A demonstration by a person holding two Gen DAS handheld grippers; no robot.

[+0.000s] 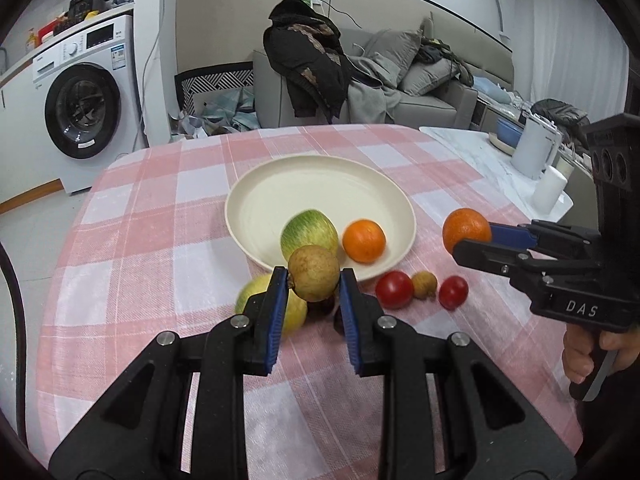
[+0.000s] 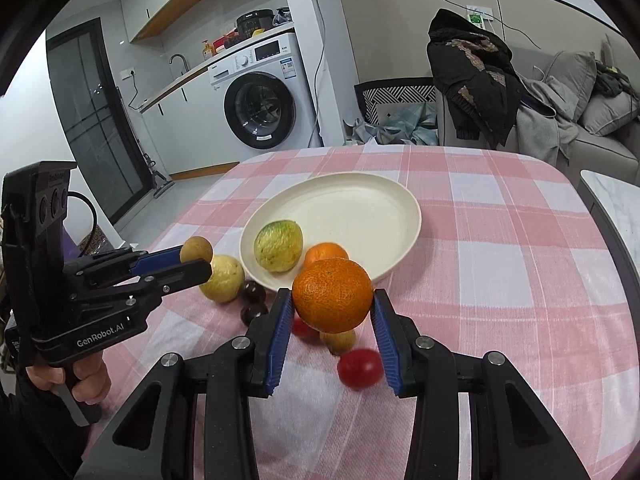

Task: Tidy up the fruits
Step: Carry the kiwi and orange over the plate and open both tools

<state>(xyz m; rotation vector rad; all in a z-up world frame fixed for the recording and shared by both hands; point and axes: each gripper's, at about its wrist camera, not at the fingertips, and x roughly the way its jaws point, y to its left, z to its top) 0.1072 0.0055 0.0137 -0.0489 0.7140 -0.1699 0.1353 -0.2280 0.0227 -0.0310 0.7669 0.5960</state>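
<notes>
My left gripper (image 1: 314,280) is shut on a brown round fruit (image 1: 314,273) and holds it above the table, just short of the cream plate (image 1: 320,188); it also shows in the right wrist view (image 2: 196,258). My right gripper (image 2: 330,300) is shut on an orange (image 2: 332,295) held above the cloth; it shows in the left wrist view (image 1: 470,240) too. On the plate (image 2: 360,212) lie a green striped fruit (image 1: 309,233) and a second orange (image 1: 364,240).
On the pink checked cloth (image 1: 160,220) lie a yellow-green fruit (image 1: 256,300), two red tomatoes (image 1: 394,289) (image 1: 453,292), a small brown fruit (image 1: 424,285) and two dark fruits (image 2: 253,292). A white kettle (image 1: 534,152) stands on a side table at right.
</notes>
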